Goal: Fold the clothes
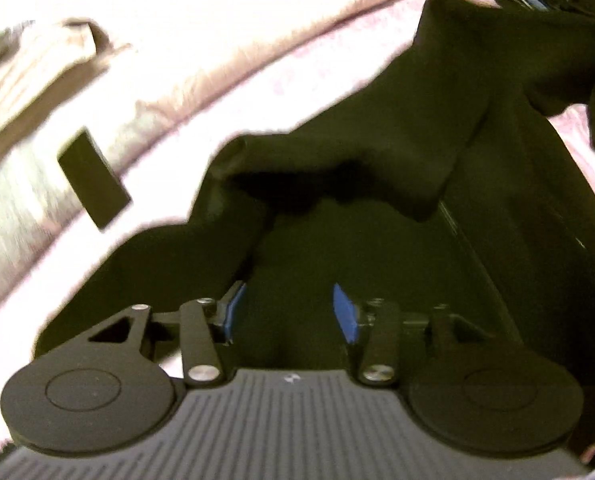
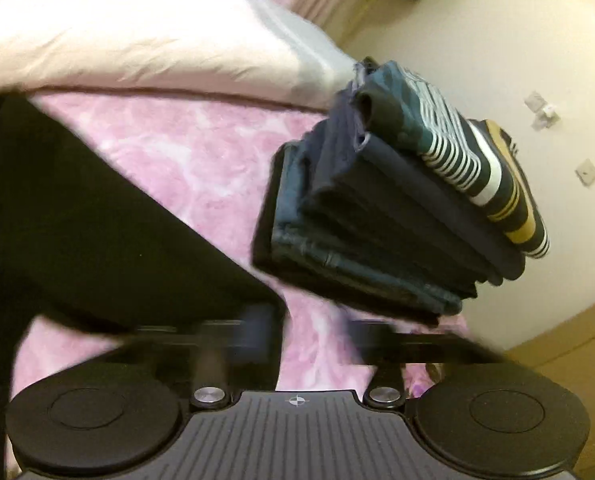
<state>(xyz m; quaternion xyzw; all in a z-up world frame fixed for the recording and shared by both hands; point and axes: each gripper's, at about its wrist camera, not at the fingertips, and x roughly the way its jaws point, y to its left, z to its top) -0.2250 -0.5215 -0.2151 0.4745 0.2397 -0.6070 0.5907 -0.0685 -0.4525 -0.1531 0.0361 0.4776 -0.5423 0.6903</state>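
Black garment (image 1: 377, 128) lies spread on the pink bed (image 2: 201, 160), beside a folded stack (image 2: 397, 216) near the bed's far edge. Left tool (image 1: 289, 312) hovers wide over the cloth; right tool (image 2: 313, 336) is blurred, also apart. Best to pinch one clean edge, not bunched layers.

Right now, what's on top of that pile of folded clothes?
A striped folded piece lies on top of the pile of folded clothes. The dark layers below show only their edges; the rest is covered.

One black garment (image 1: 397, 128), one folded stack (image 2: 397, 216) (striped top), one pillow (image 2: 157, 40).
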